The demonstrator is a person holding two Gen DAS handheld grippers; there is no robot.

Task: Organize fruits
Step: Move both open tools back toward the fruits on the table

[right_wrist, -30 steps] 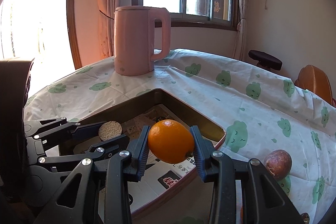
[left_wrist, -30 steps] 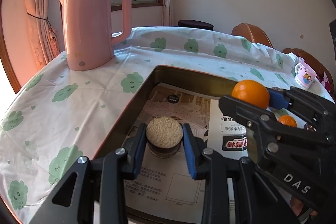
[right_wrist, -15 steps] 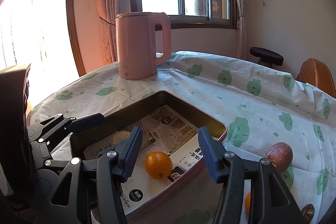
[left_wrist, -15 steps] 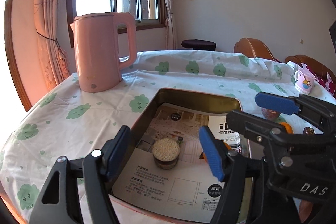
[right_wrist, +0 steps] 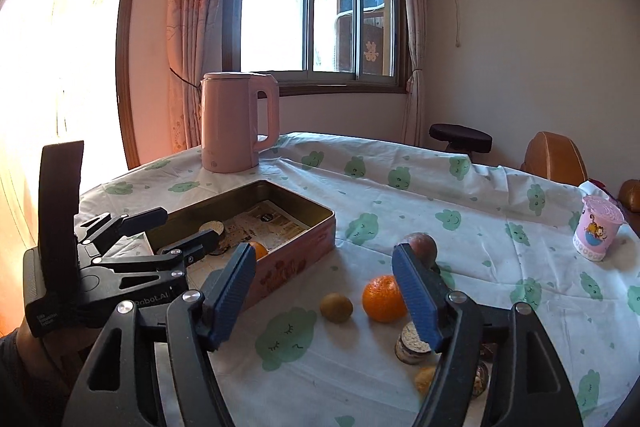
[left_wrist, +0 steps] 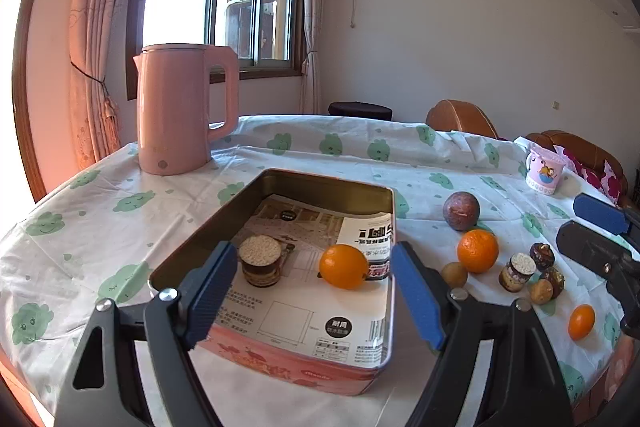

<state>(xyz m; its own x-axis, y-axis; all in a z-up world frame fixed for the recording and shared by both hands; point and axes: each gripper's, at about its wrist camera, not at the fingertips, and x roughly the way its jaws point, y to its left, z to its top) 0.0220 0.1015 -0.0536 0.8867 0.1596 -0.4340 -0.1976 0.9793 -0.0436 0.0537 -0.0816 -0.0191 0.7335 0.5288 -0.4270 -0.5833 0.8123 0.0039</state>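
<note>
A second before I held an orange and a snack cup—both then lay in the tin, my left gripper and right gripper spread empty—fruit remained outside.

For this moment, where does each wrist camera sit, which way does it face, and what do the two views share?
Left wrist: on the left gripper, low at the tin's near edge, facing the window; open blue fingers and the right gripper's tip at the right edge show.
Right wrist: on the right gripper, above the loose fruit, facing the window; open fingers and the left gripper at left show.
Shared: tin, orange inside, pink kettle, loose orange.
</note>
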